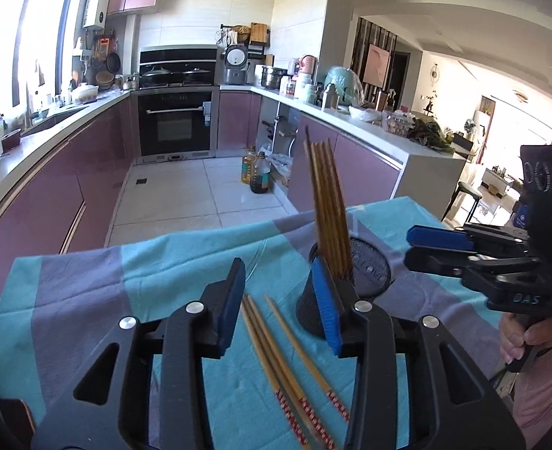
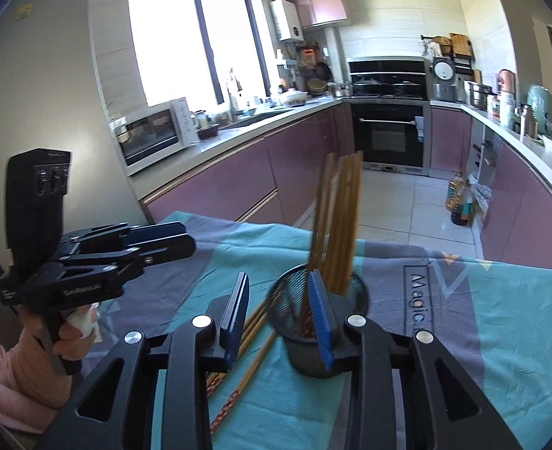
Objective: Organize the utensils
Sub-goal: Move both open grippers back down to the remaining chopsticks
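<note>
A black mesh holder (image 1: 307, 309) (image 2: 300, 354) stands on the cloth with several wooden chopsticks (image 1: 328, 206) (image 2: 341, 225) upright in it, leaning slightly. Three loose chopsticks (image 1: 276, 356) (image 2: 251, 348) with red-patterned ends lie flat on the cloth just left of the holder. My left gripper (image 1: 280, 302) (image 2: 187, 242) is open with nothing between its pads; it hovers above the loose chopsticks, its right finger in front of the holder. My right gripper (image 2: 279, 317) (image 1: 410, 245) is open and holds nothing, just short of the holder, coming in from the right side.
A teal and grey tablecloth (image 1: 125, 288) (image 2: 501, 318) covers the table, whose far edge drops to the tiled kitchen floor. Oil bottles (image 1: 259, 178) stand on the floor by purple cabinets. Hands in pink sleeves (image 1: 538, 367) (image 2: 24, 371) grip the handles.
</note>
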A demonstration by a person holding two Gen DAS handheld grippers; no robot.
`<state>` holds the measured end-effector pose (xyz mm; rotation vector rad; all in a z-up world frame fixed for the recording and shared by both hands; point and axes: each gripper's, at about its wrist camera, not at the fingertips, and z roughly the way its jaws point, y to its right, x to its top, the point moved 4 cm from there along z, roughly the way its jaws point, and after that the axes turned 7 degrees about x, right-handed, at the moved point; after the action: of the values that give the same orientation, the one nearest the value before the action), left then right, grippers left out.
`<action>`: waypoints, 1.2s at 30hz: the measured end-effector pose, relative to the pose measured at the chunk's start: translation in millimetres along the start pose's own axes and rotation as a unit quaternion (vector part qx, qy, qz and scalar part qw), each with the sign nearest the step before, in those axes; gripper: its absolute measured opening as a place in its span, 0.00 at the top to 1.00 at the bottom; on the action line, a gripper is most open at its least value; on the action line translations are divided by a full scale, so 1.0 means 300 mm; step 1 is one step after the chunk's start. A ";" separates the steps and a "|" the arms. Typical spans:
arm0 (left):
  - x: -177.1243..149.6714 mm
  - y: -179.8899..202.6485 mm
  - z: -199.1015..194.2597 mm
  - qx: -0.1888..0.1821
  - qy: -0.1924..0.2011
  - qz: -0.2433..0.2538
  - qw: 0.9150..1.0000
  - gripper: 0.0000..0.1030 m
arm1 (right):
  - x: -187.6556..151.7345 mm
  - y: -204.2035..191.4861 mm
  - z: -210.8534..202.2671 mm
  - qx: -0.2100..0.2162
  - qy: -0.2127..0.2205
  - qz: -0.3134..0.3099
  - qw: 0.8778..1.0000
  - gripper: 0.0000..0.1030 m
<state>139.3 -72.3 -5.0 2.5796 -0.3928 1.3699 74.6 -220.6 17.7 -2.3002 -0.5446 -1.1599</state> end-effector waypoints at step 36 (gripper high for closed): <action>-0.418 -0.013 0.238 0.032 -0.177 -0.004 0.984 0.79 | -0.314 -0.001 0.301 0.007 -0.128 0.079 0.989 0.70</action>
<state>129.1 -71.7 -148.9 2.8763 -0.3947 0.9314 78.0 -178.2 -105.8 -2.4466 -0.4493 -0.7884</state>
